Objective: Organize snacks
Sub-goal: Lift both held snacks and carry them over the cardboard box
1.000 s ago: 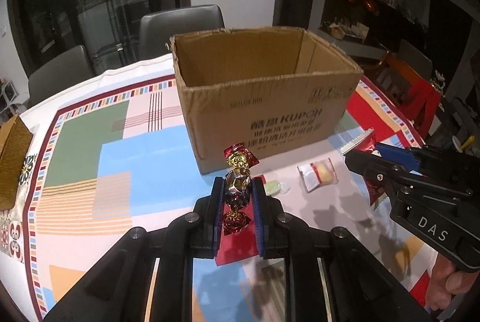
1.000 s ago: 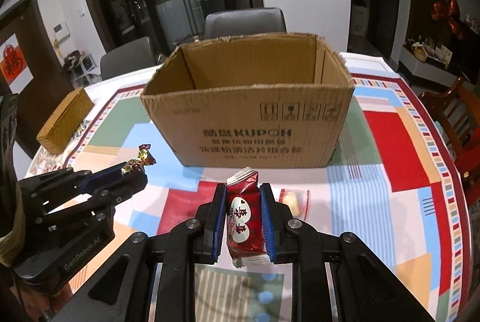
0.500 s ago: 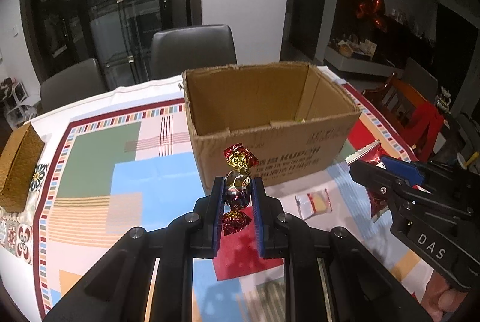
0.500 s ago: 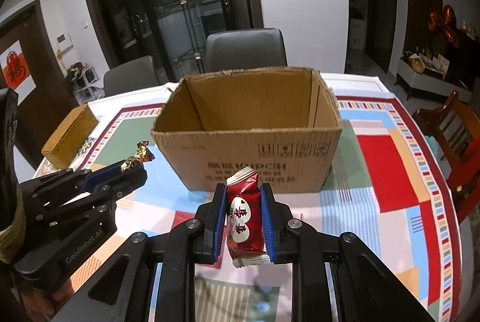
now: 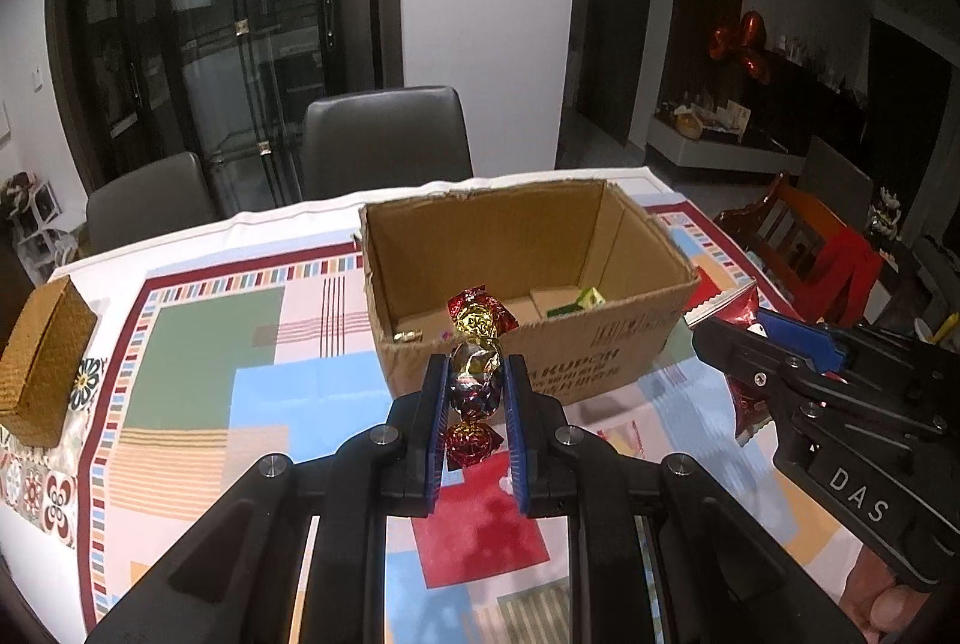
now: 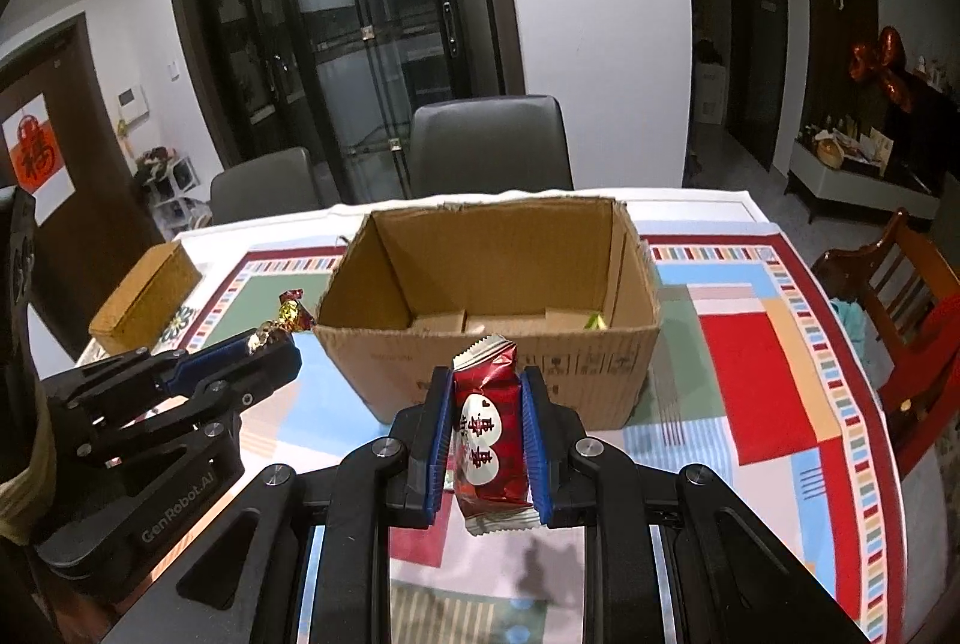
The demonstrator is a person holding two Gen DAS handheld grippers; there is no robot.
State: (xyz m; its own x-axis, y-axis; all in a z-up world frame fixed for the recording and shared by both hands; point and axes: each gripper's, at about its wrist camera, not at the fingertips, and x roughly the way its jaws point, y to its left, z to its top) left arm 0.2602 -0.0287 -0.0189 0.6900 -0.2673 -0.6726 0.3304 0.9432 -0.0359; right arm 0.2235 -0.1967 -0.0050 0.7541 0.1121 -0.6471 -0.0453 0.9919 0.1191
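My left gripper point(image 5: 475, 374) is shut on a foil-wrapped candy point(image 5: 477, 371), red and gold, held upright above the tablecloth. My right gripper point(image 6: 486, 392) is shut on a red snack packet point(image 6: 489, 428) with white ovals on it. Both hang just in front of the open cardboard box point(image 5: 600, 350) point(image 6: 510, 374), a little above its near rim. A few small items lie on the box floor, among them a green packet point(image 5: 585, 299) and a gold piece point(image 5: 411, 335). In the left wrist view the right gripper point(image 5: 708, 329) shows at the right with its packet; in the right wrist view the left gripper point(image 6: 279, 344) shows at the left with the candy point(image 6: 291, 311).
The box stands on a round table with a colourful patchwork cloth point(image 5: 198, 344) point(image 6: 750, 362). A woven golden box point(image 5: 42, 362) point(image 6: 144, 305) sits at the left edge. Grey chairs point(image 5: 384, 143) point(image 6: 489, 143) stand behind the table, a wooden chair point(image 6: 900, 296) at the right.
Both grippers have risen with their snacks, so the views now look over the box's rim onto its floor. The loose snacks on the cloth in front of the box have dropped out of view.
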